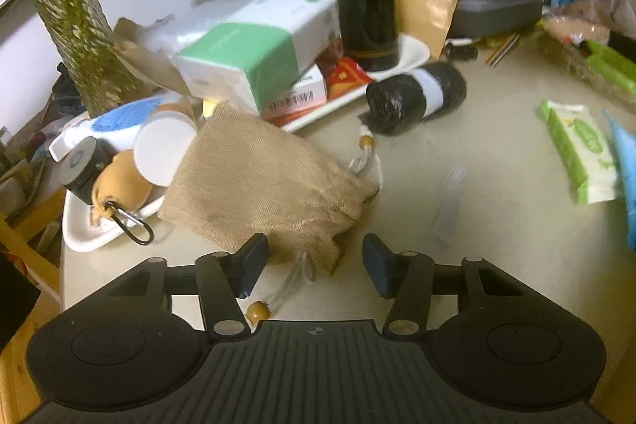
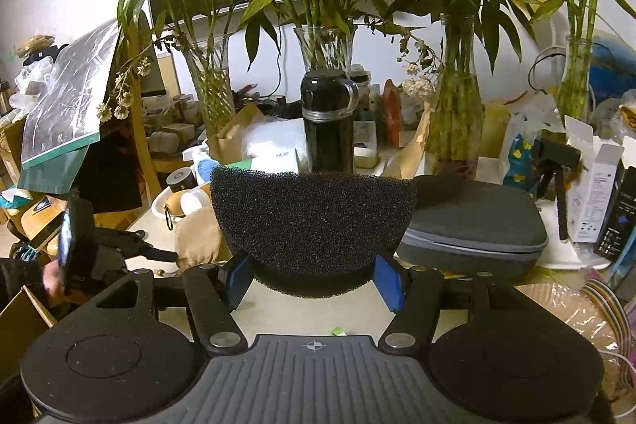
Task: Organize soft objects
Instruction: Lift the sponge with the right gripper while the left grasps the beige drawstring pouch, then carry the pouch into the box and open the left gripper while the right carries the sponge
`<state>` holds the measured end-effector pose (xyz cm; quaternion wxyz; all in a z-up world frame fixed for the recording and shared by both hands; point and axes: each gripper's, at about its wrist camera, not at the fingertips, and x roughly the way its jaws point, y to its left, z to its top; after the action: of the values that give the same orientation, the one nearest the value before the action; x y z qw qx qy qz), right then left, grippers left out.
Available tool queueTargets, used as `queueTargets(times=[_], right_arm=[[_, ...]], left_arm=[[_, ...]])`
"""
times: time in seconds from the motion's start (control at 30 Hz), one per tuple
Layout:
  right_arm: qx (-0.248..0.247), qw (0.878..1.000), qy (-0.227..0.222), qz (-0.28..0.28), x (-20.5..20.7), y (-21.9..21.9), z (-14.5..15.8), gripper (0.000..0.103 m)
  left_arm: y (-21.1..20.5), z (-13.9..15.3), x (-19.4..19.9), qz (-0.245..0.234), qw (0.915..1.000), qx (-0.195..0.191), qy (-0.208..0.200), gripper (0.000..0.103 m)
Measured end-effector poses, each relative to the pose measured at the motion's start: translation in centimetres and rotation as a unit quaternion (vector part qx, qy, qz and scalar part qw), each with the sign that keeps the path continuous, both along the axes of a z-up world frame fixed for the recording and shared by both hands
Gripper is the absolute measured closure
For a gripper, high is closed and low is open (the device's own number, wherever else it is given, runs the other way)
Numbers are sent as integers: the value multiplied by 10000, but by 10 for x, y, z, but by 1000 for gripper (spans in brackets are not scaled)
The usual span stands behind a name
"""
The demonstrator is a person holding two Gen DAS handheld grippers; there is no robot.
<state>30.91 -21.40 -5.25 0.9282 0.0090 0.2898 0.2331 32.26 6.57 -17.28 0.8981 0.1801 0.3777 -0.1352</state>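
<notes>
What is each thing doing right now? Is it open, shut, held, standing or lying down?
left gripper: open, nothing held.
right gripper: shut on the black sponge.
burlap pouch: lying slumped, drawstring loose.
black bottle: upright, lid on.
grey case: zipped shut.
black bag roll: lying on its side.
wipes pack: lying flat.

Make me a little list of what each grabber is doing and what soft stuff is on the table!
left gripper: open, empty, low over the table
soft thing in front of it: tan cloth pouch, lying flat, its drawstring end between the fingers
right gripper: shut on a black sponge, held up above the table
other soft things: roll of black bags, pack of wipes
behind the sponge: black bottle, grey zip case
</notes>
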Motion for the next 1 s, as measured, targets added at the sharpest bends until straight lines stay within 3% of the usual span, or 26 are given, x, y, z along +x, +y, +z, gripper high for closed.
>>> queueTargets(times=[0.07,0.13,0.23,0.4,1.0], right_arm=[[-10,10000,13,6,0,0,0,36],[-20,10000,18,0,1,0,0,36],[-25,10000,28,-25,2,-1,0,36],[-28,9999,59,-78,1,-2,-1,36],[-21,9999,68,71,-11,4,3,36]], left_arm=[[3,0,4,83,9998,-149,35,61],[6,2,8,147,9991,-350,204,83],[10,5,13,379,9970,-542,409,91],[23,17,12,660,9931,-848,460,92],[30,89,-37,678,9861,-1518,32,93]])
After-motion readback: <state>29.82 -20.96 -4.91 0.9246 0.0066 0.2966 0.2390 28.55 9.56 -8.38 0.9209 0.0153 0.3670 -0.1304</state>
